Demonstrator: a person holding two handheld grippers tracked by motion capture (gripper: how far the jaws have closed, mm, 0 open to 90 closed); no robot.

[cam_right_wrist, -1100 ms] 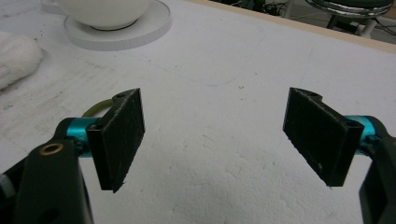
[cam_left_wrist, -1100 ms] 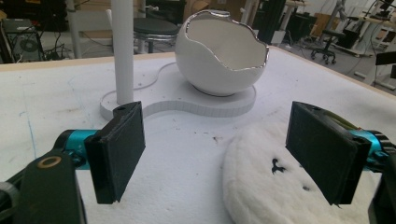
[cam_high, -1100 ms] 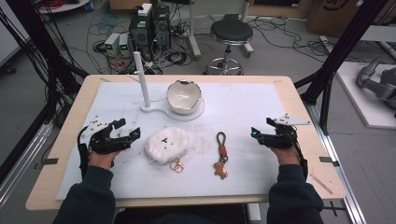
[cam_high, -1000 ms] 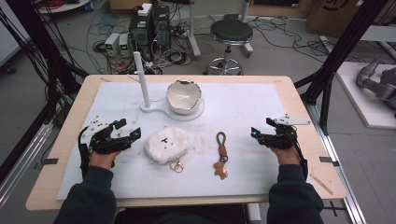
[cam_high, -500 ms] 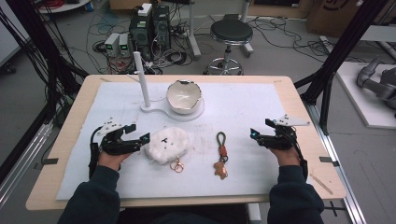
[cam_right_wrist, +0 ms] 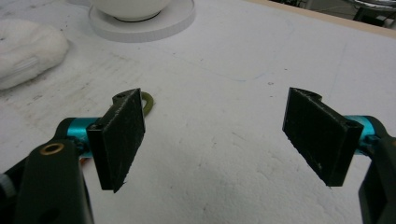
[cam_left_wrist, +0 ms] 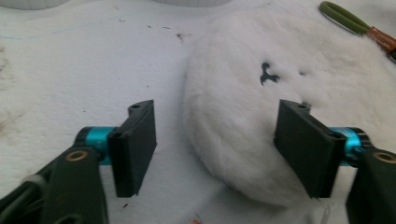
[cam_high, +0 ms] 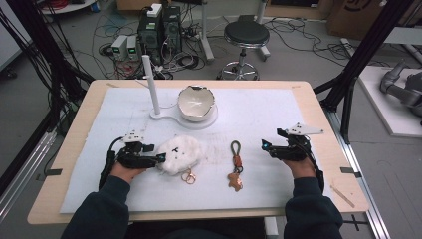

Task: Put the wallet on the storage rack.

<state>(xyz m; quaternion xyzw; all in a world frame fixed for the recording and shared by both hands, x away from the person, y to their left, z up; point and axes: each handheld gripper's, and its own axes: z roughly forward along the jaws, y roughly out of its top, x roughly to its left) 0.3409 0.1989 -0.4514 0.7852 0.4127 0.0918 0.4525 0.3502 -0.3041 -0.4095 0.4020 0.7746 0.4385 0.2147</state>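
A white fluffy plush with a small black mark lies on the white mat, a gold ring at its near edge. My left gripper has reached its left side. In the left gripper view, the plush bulges between the jaws of my left gripper. The jaws have just been closing: the right pad touches the fur, the left pad stands clear of it. My right gripper rests open on the mat, nothing between the jaws of my right gripper.
A keychain with a green loop and a brown figure lies between the grippers. Behind stand a white bowl on a round base and an upright white post. The table's wooden edge runs right of my right hand.
My left gripper has slid right and down to the plush, and its jaws have narrowed around the plush's left side. The right gripper has stayed put.
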